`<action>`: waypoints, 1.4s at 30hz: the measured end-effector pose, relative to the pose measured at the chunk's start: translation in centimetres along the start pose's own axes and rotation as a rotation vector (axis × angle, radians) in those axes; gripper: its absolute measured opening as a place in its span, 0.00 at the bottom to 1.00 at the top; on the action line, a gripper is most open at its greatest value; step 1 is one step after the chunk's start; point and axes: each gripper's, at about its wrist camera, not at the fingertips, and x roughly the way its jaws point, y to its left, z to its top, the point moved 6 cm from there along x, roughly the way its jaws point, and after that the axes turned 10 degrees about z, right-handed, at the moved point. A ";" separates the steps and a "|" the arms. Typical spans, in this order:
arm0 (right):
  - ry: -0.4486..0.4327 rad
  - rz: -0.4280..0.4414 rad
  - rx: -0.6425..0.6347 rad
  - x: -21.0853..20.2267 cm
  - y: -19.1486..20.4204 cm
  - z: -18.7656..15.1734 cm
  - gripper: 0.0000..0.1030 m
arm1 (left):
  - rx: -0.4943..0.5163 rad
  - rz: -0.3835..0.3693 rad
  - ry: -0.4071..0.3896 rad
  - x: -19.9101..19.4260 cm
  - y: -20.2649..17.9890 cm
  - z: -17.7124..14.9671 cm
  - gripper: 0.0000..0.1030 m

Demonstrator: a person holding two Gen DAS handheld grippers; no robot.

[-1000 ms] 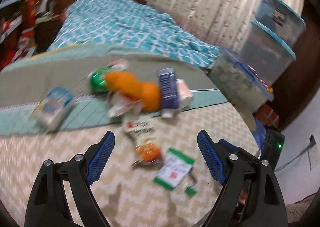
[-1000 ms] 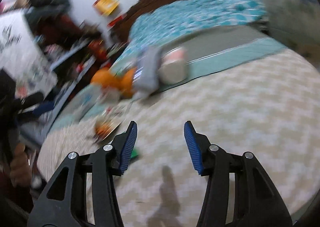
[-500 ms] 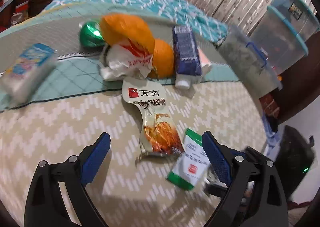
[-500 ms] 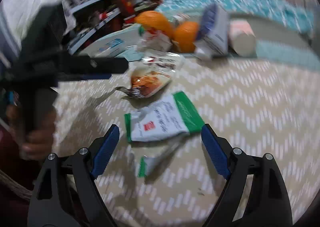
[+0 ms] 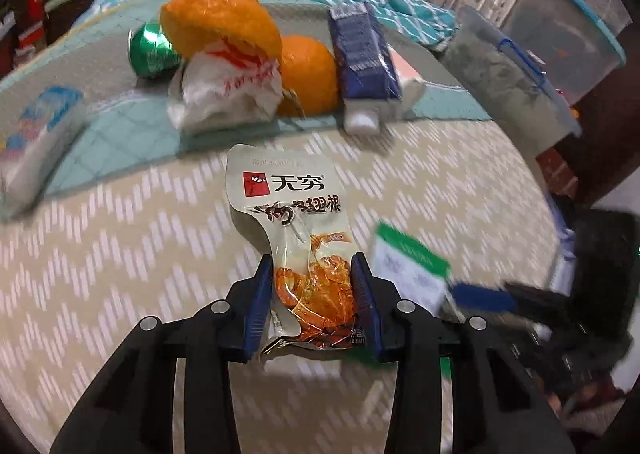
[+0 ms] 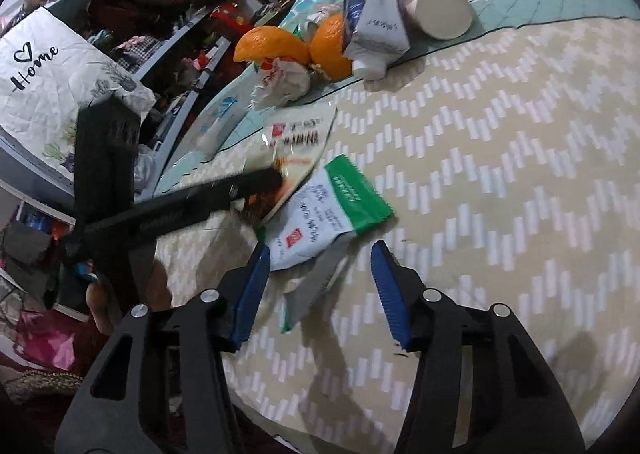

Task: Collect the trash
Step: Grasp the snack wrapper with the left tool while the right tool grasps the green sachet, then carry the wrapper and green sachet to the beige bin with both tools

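A clear snack pouch with red and black print lies on the zigzag bedspread. My left gripper is shut on its near, orange end, with both blue pads pressing its sides. A green-and-white wrapper lies just right of the pouch, and its torn strip trails toward me. My right gripper hovers over that strip. Its jaws are closing with the strip between them, and the pads do not touch it. In the left wrist view the green-and-white wrapper is blurred.
Behind the pouch sit orange peel, crumpled white paper, a green can, a blue carton and a pink cup. A tissue pack lies at the left. Storage bins stand beyond the bed's right edge.
My left gripper dropped onto the snack pouch and closed on its near end. My right gripper moved closer over the green-and-white wrapper and its jaws narrowed.
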 end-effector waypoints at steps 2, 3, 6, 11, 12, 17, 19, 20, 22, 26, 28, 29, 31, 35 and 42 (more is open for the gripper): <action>-0.002 0.022 0.011 0.5 0.1 0.2 0.51 | -0.019 -0.040 0.011 -0.5 0.0 -1.3 0.36; -0.005 0.035 0.021 0.7 0.1 0.3 0.51 | -0.020 -0.047 0.012 -0.9 -0.1 -2.0 0.36; -0.026 0.107 0.088 1.5 -0.3 1.1 0.48 | -0.030 -0.092 0.032 -1.5 -0.7 -3.5 0.36; -0.035 0.111 0.088 2.4 -0.2 1.7 0.45 | -0.021 -0.082 0.028 -1.8 -1.7 -4.2 0.37; -0.037 0.112 0.092 2.5 -0.2 1.8 0.44 | -0.021 -0.080 0.028 -1.7 -1.7 -4.2 0.37; -0.060 0.126 0.123 1.8 -1.0 1.3 0.35 | -0.032 -0.086 0.030 -1.6 -1.8 -4.0 0.37; -0.069 0.122 0.129 1.5 -1.3 1.2 0.33 | -0.036 -0.081 0.028 -1.7 -1.8 -4.0 0.37; -0.074 0.121 0.132 1.5 -1.4 1.2 0.30 | -0.037 -0.079 0.028 -1.7 -1.6 -4.0 0.37; -0.083 0.126 0.140 1.2 -1.7 1.1 0.27 | -0.041 -0.069 0.027 -1.7 -1.7 -4.0 0.37; -0.099 0.123 0.148 1.1 -2.2 1.1 0.22 | -0.045 -0.042 0.023 -1.8 -1.7 -4.2 0.37; -0.101 0.116 0.140 1.1 -2.2 1.0 0.22 | -0.046 -0.029 0.022 -1.9 -1.7 -4.4 0.37; -0.103 0.109 0.134 1.0 -2.1 1.0 0.22 | -0.047 -0.024 0.021 -1.9 -1.6 -4.4 0.37; -0.106 0.099 0.128 1.1 -2.0 1.0 0.22 | -0.050 -0.016 0.020 -2.0 -1.5 -4.5 0.37; -0.115 0.093 0.128 1.2 -1.9 1.1 0.22 | -0.063 -0.019 0.019 -2.1 -1.2 -4.5 0.38; -0.133 0.077 0.127 1.4 -1.8 1.1 0.22 | -0.072 -0.035 0.014 -2.2 -1.0 -4.6 0.38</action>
